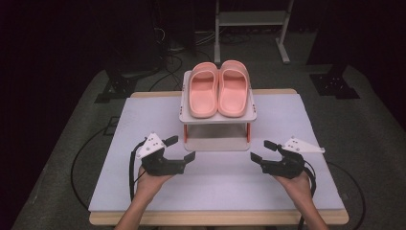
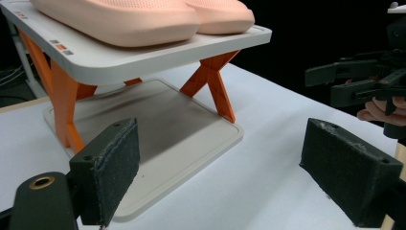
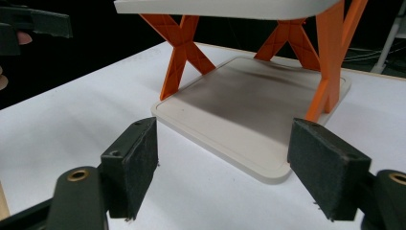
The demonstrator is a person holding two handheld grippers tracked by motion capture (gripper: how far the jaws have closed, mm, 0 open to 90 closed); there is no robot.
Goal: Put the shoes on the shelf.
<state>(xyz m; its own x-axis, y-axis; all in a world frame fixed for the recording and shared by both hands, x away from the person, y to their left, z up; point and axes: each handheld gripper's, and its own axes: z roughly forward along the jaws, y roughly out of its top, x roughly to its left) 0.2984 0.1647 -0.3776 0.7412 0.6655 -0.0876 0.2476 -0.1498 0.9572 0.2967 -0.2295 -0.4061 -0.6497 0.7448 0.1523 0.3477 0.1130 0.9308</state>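
Note:
A pair of pink slippers point(image 1: 218, 91) lies side by side on the top shelf point(image 1: 218, 119) of a small white rack with orange legs point(image 1: 249, 131). The rack's lower shelf point(image 1: 215, 143) is bare. My left gripper point(image 1: 182, 148) hovers in front of the rack's left corner, jaws wide open and empty. My right gripper point(image 1: 262, 150) mirrors it at the right corner, also open and empty. In the left gripper view the slippers point(image 2: 124, 19) rest above, and the pads point(image 2: 115, 167) frame the lower shelf point(image 2: 182, 124). The right gripper view looks between its fingertips point(image 3: 139, 163) onto that shelf point(image 3: 249, 110).
The rack stands at the back middle of a white mat point(image 1: 143, 120) on a wooden table point(image 1: 215, 218). Behind the table are dark floor, cables point(image 1: 167, 62) and a metal stand point(image 1: 249, 19). Bare mat spreads to either side of the rack and in front of it.

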